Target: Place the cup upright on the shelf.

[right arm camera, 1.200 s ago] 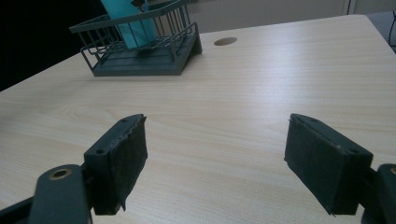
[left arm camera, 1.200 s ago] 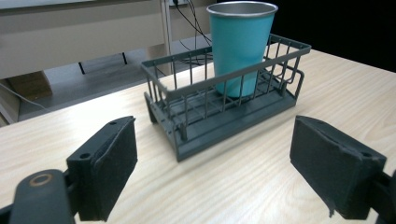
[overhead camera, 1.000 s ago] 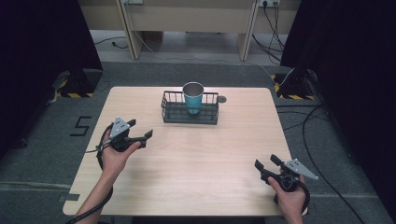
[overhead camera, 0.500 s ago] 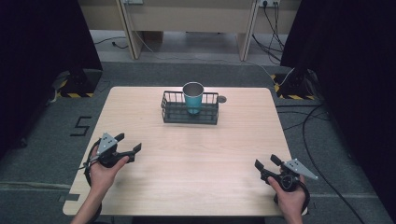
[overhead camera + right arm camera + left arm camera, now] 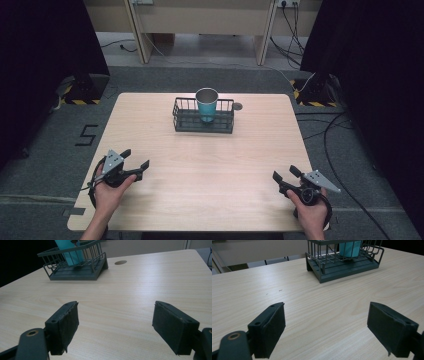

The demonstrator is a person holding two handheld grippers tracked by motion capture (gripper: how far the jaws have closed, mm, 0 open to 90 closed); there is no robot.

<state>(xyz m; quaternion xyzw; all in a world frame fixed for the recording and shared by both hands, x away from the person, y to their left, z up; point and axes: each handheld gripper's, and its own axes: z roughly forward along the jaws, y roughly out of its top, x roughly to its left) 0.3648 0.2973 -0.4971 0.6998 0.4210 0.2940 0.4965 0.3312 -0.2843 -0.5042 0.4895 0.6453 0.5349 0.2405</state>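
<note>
A teal cup [image 5: 206, 105] stands upright inside a dark wire basket [image 5: 186, 121] at the far middle of the wooden table [image 5: 210, 165]. My left gripper [image 5: 135, 159] rests near the table's front left corner, held by a hand, open with nothing between its jaws. At the front right, my right gripper [image 5: 286, 174] is also open and empty. The left gripper view shows the basket [image 5: 342, 265] and the cup [image 5: 350, 248] far ahead, beyond my open left gripper [image 5: 325, 330]. The right gripper view has the basket [image 5: 75, 271] and cup [image 5: 68, 251] ahead left of my right gripper [image 5: 115, 326].
A round cable hole [image 5: 237, 106] sits in the tabletop just right of the basket. Grey floor surrounds the table, with cables [image 5: 330, 125] at the right and dark curtains on both sides. A wooden desk frame [image 5: 200, 25] stands beyond the table.
My left gripper has drawn back toward the front left edge and lowered to the table. The right gripper has stayed put.
</note>
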